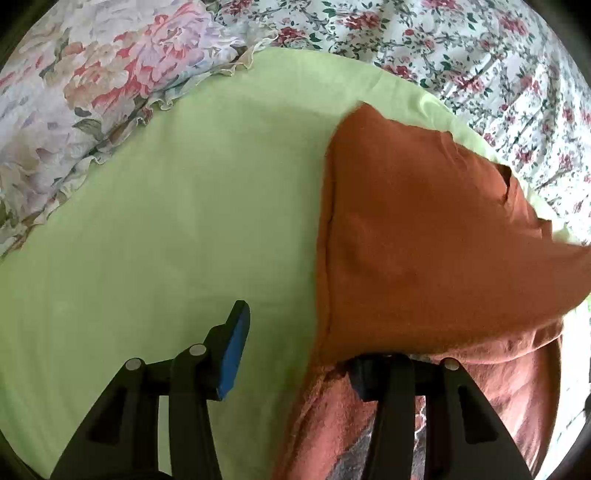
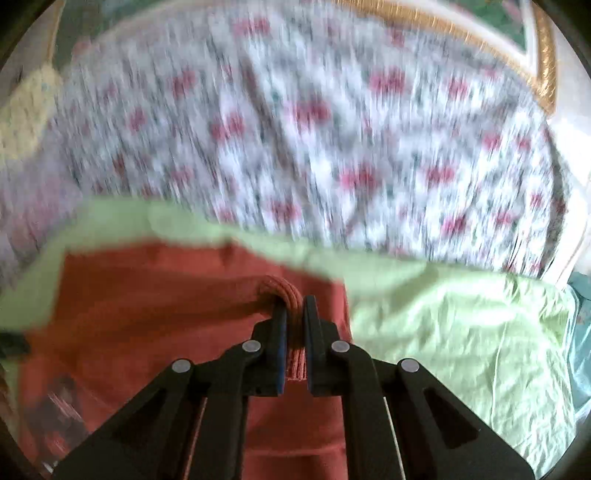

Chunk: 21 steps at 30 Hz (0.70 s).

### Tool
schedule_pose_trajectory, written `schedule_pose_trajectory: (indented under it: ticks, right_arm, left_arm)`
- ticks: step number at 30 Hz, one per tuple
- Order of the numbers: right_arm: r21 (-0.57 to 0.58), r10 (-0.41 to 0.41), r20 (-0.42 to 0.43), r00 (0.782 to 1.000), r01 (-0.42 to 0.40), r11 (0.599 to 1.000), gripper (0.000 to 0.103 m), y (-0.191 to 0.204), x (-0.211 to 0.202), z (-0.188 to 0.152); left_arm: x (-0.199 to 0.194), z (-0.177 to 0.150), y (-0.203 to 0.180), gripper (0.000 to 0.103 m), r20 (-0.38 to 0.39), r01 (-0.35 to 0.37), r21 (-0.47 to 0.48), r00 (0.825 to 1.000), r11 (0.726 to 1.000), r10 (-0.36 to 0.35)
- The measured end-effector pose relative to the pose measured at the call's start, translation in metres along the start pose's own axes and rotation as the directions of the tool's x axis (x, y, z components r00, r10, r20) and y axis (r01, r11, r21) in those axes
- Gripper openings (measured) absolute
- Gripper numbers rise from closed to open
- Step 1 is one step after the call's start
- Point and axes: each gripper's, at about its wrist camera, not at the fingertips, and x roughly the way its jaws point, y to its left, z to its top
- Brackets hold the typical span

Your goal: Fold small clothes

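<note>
A rust-orange shirt (image 1: 424,236) lies partly folded on a light green sheet (image 1: 166,221). In the left wrist view my left gripper (image 1: 303,350) is open. Its left finger with a blue pad (image 1: 232,354) stands free over the green sheet. Its right finger is hidden under the shirt's folded edge. In the right wrist view my right gripper (image 2: 294,325) is shut on a bunched ribbed edge of the orange shirt (image 2: 147,314) and holds it above the sheet. That view is motion-blurred.
A floral bedspread (image 1: 461,48) and a ruffled floral pillow (image 1: 92,81) lie beyond the green sheet (image 2: 461,332). A gold-framed headboard (image 2: 480,33) stands at the far right. A pale turquoise cloth (image 2: 581,332) shows at the right edge.
</note>
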Motion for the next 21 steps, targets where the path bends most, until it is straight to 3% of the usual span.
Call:
schedule_pose_trajectory:
  ticks: [3,6,11,14,17,21]
  right_arm:
    - [-0.008,-0.004,-0.119,0.993,0.003,1.000,0.009,-0.005,0.038,-0.035]
    - [-0.014,0.009,-0.134,0.991,-0.011,1.000,0.009,-0.005,0.049,-0.058]
    - [-0.025,-0.006,-0.055,0.998,0.004,1.000,0.009,-0.004,0.041,-0.063]
    - [-0.104,-0.030,0.005,1.000,0.031,0.994,0.010,0.002,0.036,-0.058]
    - [-0.130,-0.024,-0.140,0.990,0.006,0.991,0.020,-0.002,0.049,-0.071]
    - [-0.008,0.007,-0.237,0.972,-0.010,1.000,0.045,-0.027,0.035,-0.099]
  left_arm:
    - [0.001,-0.003,-0.002,0.049,-0.006,-0.017,-0.006,1.000,1.000,0.017]
    - [0.005,-0.008,0.006,0.049,-0.027,-0.003,-0.036,1.000,0.999,0.002]
    - [0.007,-0.008,0.011,0.049,-0.029,0.009,-0.067,1.000,0.998,-0.011]
    - [0.009,-0.009,0.014,0.049,-0.046,0.015,-0.085,0.999,0.996,-0.019]
    - [0.007,-0.014,0.014,0.049,-0.080,0.029,-0.024,0.996,0.999,-0.031]
    - [-0.003,-0.027,0.017,0.050,-0.135,0.090,0.056,0.987,0.994,-0.082]
